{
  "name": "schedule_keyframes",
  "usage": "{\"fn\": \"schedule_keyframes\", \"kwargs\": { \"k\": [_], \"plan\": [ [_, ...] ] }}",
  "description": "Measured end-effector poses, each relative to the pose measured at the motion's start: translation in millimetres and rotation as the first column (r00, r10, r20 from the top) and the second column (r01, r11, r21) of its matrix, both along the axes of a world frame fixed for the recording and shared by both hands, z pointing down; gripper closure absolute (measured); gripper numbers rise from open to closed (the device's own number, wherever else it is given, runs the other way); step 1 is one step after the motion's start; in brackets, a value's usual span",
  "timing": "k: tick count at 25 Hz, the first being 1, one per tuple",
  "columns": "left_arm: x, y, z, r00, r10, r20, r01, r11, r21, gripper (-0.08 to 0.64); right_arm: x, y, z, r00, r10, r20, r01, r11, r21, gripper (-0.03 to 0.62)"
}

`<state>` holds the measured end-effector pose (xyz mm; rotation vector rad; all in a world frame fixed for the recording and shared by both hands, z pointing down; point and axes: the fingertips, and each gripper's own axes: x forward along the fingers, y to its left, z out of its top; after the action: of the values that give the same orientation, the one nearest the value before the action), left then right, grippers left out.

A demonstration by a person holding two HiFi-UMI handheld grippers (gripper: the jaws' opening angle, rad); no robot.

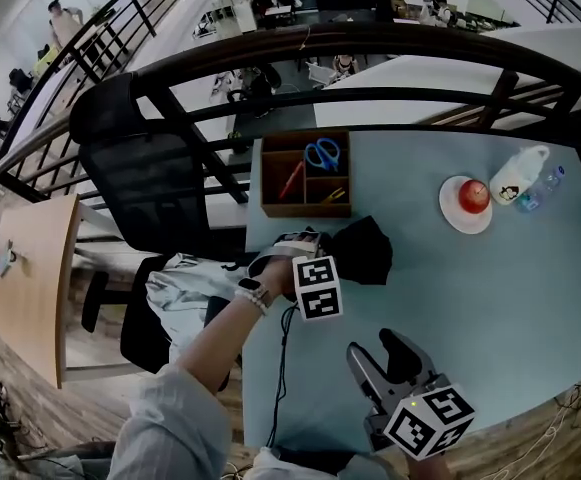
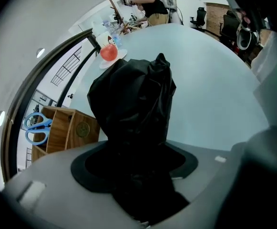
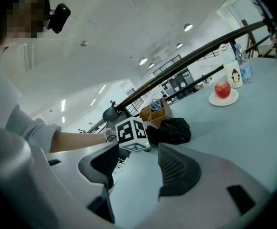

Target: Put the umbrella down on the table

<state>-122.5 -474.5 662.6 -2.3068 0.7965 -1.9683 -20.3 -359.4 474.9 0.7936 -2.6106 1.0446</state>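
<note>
The black folded umbrella (image 1: 362, 250) is near the left edge of the pale blue table (image 1: 490, 308), just in front of the wooden organiser. My left gripper (image 1: 332, 253) is shut on it. In the left gripper view the umbrella (image 2: 131, 97) fills the space between the jaws of the left gripper (image 2: 136, 175) and sticks out over the table. From the right gripper view the umbrella (image 3: 174, 130) seems to rest on the tabletop. My right gripper (image 1: 390, 353) is open and holds nothing near the front edge; its fingers (image 3: 176, 168) stand well apart.
A wooden organiser (image 1: 305, 175) with blue scissors (image 1: 321, 153) sits at the table's back left. A plate with a red apple (image 1: 473, 196), a white bottle (image 1: 518, 175) and a small water bottle (image 1: 543, 188) stand at the back right. A black chair (image 1: 145, 183) is to the left.
</note>
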Motion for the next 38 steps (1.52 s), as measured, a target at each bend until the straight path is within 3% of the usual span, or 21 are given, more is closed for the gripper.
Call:
{"fn": "schedule_keyframes", "kwargs": {
  "k": [4, 16, 21, 26, 33, 36, 38],
  "plan": [
    [-2, 0, -1, 0.999, -0.031, -0.044, 0.032, 0.999, 0.002, 0.284, 0, -1, 3, 1.000, 0.001, -0.013, -0.001, 1.000, 0.002, 0.328],
    [-4, 1, -13, 0.993, -0.094, -0.070, 0.096, 0.995, 0.022, 0.276, 2, -3, -1, 0.999, -0.010, -0.034, 0.011, 0.999, 0.037, 0.328],
    [-1, 11, -28, 0.980, -0.146, -0.135, 0.148, 0.989, 0.006, 0.276, 6, 3, -3, 0.999, -0.017, -0.038, 0.019, 0.999, 0.047, 0.328],
    [4, 18, -51, 0.929, -0.249, -0.275, 0.260, 0.966, 0.004, 0.278, 7, 11, -6, 0.998, -0.038, -0.042, 0.041, 0.997, 0.067, 0.328],
    [10, 41, -78, 0.859, -0.320, -0.399, 0.366, 0.930, 0.040, 0.292, 13, 24, -12, 0.997, -0.057, -0.061, 0.063, 0.992, 0.110, 0.328],
    [16, 52, -95, 0.818, -0.331, -0.470, 0.412, 0.908, 0.079, 0.363, 18, 28, -16, 0.997, -0.049, -0.059, 0.056, 0.991, 0.124, 0.330],
    [21, 60, -107, 0.792, -0.334, -0.511, 0.446, 0.888, 0.111, 0.415, 24, 30, -18, 0.998, -0.029, -0.057, 0.036, 0.990, 0.135, 0.365]
  ]
}}
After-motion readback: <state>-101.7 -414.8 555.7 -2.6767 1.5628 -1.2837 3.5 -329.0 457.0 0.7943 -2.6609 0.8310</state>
